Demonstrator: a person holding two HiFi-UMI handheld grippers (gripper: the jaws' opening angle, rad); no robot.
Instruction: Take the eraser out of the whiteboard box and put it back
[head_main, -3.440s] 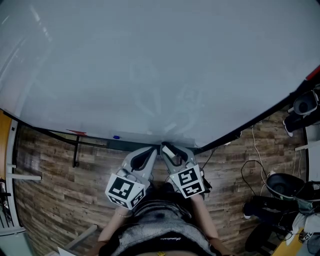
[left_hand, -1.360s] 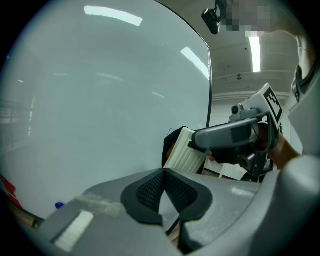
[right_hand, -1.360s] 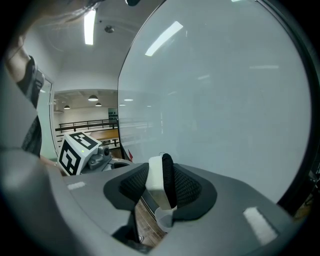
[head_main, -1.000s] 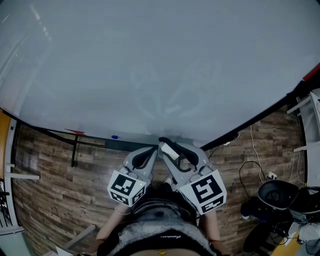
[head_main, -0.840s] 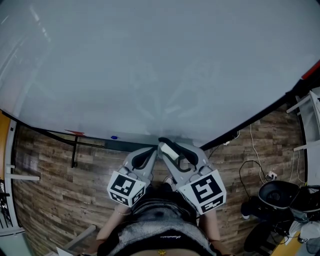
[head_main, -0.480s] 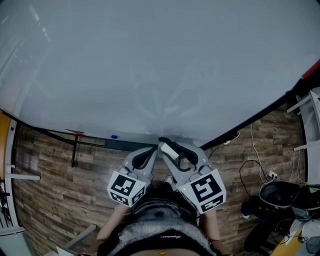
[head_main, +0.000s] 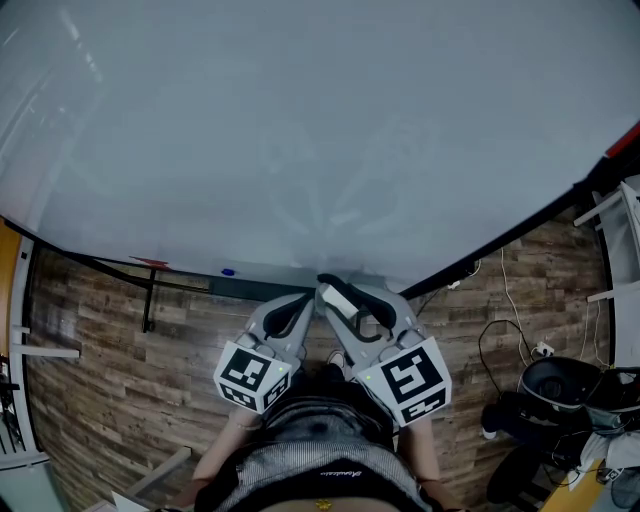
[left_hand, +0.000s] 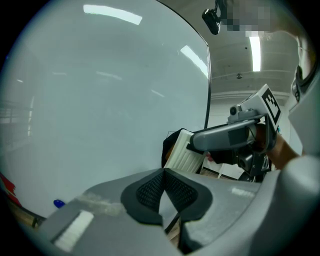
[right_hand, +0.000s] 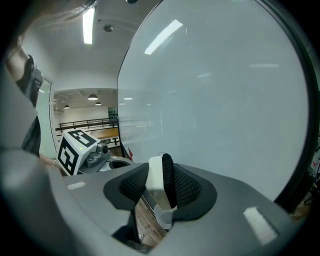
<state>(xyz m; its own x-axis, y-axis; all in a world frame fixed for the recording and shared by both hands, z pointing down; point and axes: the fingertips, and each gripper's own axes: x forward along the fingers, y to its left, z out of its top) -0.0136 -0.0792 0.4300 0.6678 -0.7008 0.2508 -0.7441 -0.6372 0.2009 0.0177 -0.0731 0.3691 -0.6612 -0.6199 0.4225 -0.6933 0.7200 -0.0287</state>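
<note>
Between right gripper (right_hand: 161, 187) fingers (right_hand: 190, 189): eraser (right_hand: 157, 178) clamped | left gripper (left_hand: 164, 183): closed, empty

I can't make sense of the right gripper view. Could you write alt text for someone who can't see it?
The right gripper has its two dark padded jaws closed on a white eraser with black felt, held on edge in front of a large blank whiteboard. A black-and-white marker cube shows at the left.

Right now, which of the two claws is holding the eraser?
The right claw, the one squeezing the white-and-black eraser. The left claw is pinched shut with nothing in it.
</note>
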